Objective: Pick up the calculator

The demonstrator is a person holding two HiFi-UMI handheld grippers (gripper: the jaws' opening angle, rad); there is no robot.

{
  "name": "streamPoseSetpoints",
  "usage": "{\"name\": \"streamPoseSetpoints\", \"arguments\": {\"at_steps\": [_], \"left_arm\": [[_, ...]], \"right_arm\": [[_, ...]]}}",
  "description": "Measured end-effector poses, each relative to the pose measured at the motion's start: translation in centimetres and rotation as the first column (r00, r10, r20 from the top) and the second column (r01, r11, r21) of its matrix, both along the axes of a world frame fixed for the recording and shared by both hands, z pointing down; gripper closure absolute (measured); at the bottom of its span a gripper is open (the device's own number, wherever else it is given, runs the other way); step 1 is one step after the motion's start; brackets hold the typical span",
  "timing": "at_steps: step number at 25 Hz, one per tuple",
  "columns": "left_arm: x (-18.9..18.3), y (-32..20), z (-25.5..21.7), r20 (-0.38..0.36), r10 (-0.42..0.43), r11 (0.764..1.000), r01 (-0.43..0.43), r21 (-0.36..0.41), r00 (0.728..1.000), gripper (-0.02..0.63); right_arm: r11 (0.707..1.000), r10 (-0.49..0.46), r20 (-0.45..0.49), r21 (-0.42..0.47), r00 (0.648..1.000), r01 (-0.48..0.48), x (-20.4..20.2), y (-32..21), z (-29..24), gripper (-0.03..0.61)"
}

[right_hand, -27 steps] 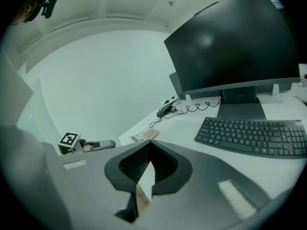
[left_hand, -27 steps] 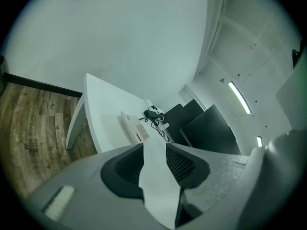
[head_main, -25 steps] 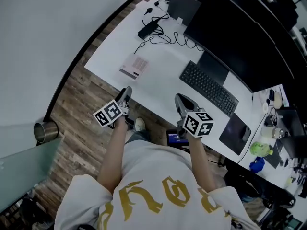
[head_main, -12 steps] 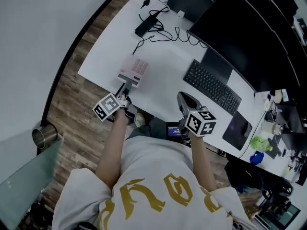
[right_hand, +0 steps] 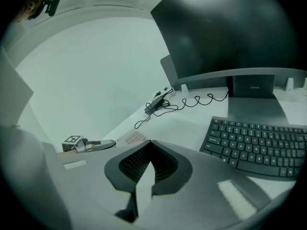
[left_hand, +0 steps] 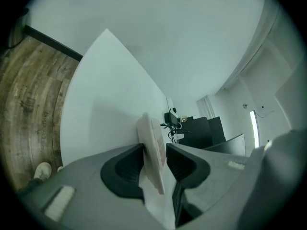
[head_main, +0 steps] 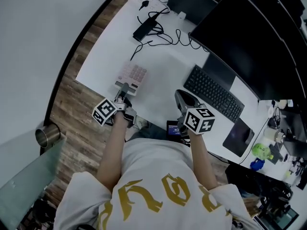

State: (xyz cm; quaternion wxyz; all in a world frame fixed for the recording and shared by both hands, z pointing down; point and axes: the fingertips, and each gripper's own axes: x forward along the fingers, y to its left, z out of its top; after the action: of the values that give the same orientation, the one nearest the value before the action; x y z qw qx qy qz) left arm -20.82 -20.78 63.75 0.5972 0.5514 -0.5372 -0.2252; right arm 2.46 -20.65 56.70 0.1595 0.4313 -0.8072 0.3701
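Note:
The pale pink calculator (head_main: 133, 75) lies on the white desk (head_main: 163, 63) near its front left edge. My left gripper (head_main: 124, 87) is at the calculator's near end. In the left gripper view the calculator (left_hand: 152, 143) stands edge-on between the two dark jaws of the left gripper (left_hand: 154, 151), which press close on both sides. My right gripper (head_main: 180, 96) hovers over the desk's front edge, jaw tips together and nothing held. The right gripper view shows the right gripper (right_hand: 150, 143), with the calculator (right_hand: 130, 138) and the left gripper (right_hand: 88, 144) off to the left.
A black keyboard (head_main: 211, 91) lies right of the calculator, below a large dark monitor (head_main: 240, 37). A power adapter with tangled cables (head_main: 146, 28) sits at the desk's far left. A mouse pad (head_main: 237, 135) is further right. A metal bin (head_main: 45, 134) stands on the wood floor.
My left gripper has moved forward to the calculator's near end and its jaws now sit around it. The right gripper has barely moved.

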Motion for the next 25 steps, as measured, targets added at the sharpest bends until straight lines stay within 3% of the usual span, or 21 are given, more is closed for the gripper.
{"name": "streamPoseSetpoints", "arguments": {"at_steps": [6, 18, 25], "left_arm": [[-0.2, -0.1, 1.0, -0.030, -0.039, 0.998, 0.038, -0.042, 0.999, 0.519], [-0.5, 0.4, 1.4, -0.110, -0.073, 0.997, 0.068, -0.048, 0.991, 0.542], [0.2, 0.8, 0.2, -0.125, -0.061, 0.998, 0.059, -0.019, 0.990, 0.543]], "right_arm": [[1.000, 0.000, 0.011, -0.023, 1.000, 0.000, 0.1, -0.4, 0.9, 0.552], [0.999, 0.045, 0.056, -0.022, 0.997, -0.044, 0.1, -0.3, 0.9, 0.552], [0.999, 0.045, -0.004, 0.002, 0.999, -0.045, 0.8, 0.7, 0.7, 0.554]]}}
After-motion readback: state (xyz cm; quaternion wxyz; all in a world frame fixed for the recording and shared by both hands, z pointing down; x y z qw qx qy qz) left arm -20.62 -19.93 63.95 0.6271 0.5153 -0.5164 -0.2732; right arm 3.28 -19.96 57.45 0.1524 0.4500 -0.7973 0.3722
